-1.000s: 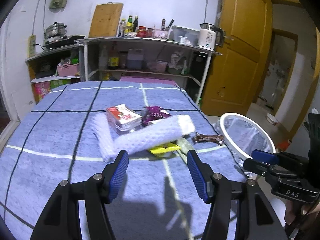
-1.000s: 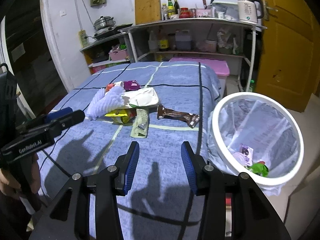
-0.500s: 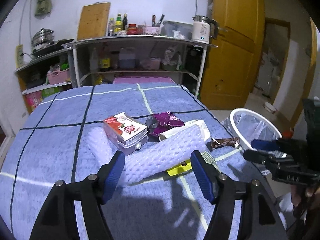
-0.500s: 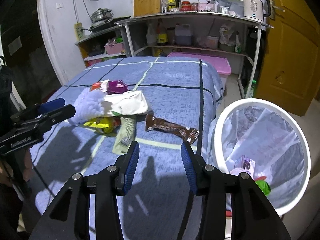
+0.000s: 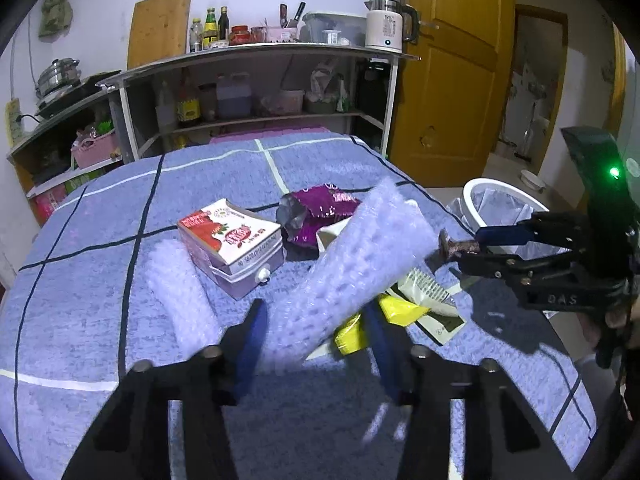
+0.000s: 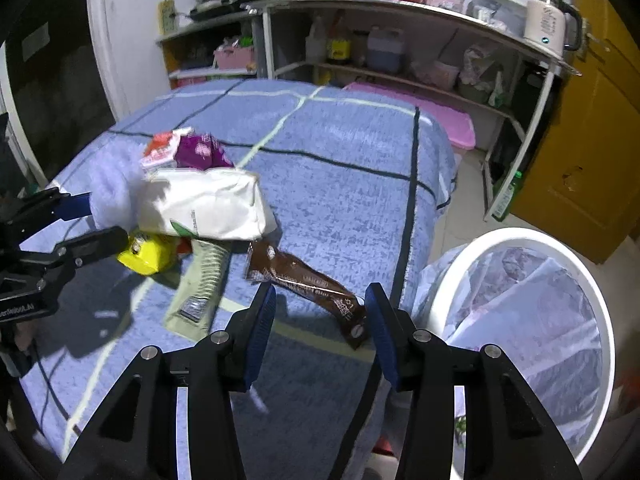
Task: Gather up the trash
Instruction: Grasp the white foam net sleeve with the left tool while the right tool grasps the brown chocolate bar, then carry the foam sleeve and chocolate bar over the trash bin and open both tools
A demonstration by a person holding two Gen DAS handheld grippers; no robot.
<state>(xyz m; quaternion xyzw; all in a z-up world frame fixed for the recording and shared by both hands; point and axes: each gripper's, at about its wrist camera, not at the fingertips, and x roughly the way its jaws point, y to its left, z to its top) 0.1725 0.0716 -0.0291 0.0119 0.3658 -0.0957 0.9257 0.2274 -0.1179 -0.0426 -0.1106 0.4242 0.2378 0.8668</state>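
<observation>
A pile of trash lies on the blue bedspread (image 5: 100, 208). My left gripper (image 5: 316, 340) is open, its fingers either side of the near end of a lavender bubble-wrap sheet (image 5: 352, 264). Around it lie a strawberry carton (image 5: 232, 240), a purple wrapper (image 5: 320, 208), a white bag (image 6: 204, 208), a yellow packet (image 5: 396, 312) and a green sachet (image 6: 204, 280). My right gripper (image 6: 320, 320) is open, its fingers either side of a brown snack-bar wrapper (image 6: 304, 284) near the bed's edge.
A white bin (image 6: 524, 320) lined with a clear bag stands on the floor beside the bed, right of my right gripper, with some trash inside. Metal shelves (image 5: 256, 80) with bottles and a kettle stand behind the bed. A yellow door (image 5: 452, 72) is at right.
Both grippers have moved forward toward the pile. My left gripper now straddles the bubble wrap; my right gripper has closed in on the brown wrapper.
</observation>
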